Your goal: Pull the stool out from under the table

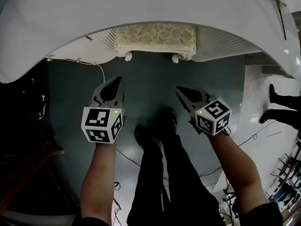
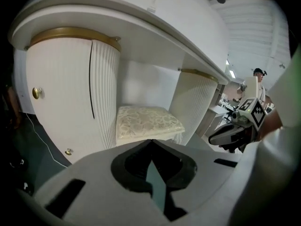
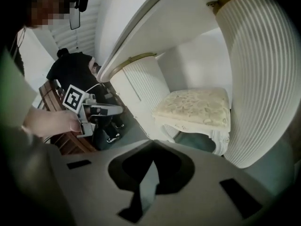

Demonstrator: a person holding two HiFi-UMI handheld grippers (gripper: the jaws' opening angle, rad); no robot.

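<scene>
Two things matter most here. Biggest first: a wide white table [image 1: 141,4] with a round edge. Under the table, pushed well in between its two ribbed sides: the little stool [image 1: 156,37], with a cream flowery seat and curly white legs. In front of the table, over the dark floor [image 1: 150,79]: the left gripper [image 1: 118,79] and the right gripper [image 1: 178,89], both pinched tight shut, gripping nothing, well apart from the stool.

Could go wrong from here:
- No grab with jaws shut like that. Need to open first.
- Could bump the table's edge on the way in, reaching too high.
- Could tip or twist the stool by tugging only one side.
- Could snag a stool leg on the thin white cable [image 1: 100,68] by the table's left side.
- Could drag the stool into the shoes [image 1: 165,120] standing right in front of the table.

Hard to see: the stool's back half and back legs, hidden under the table top. Very dark off the table's left side. Somebody's legs at the table's right, cut off.
</scene>
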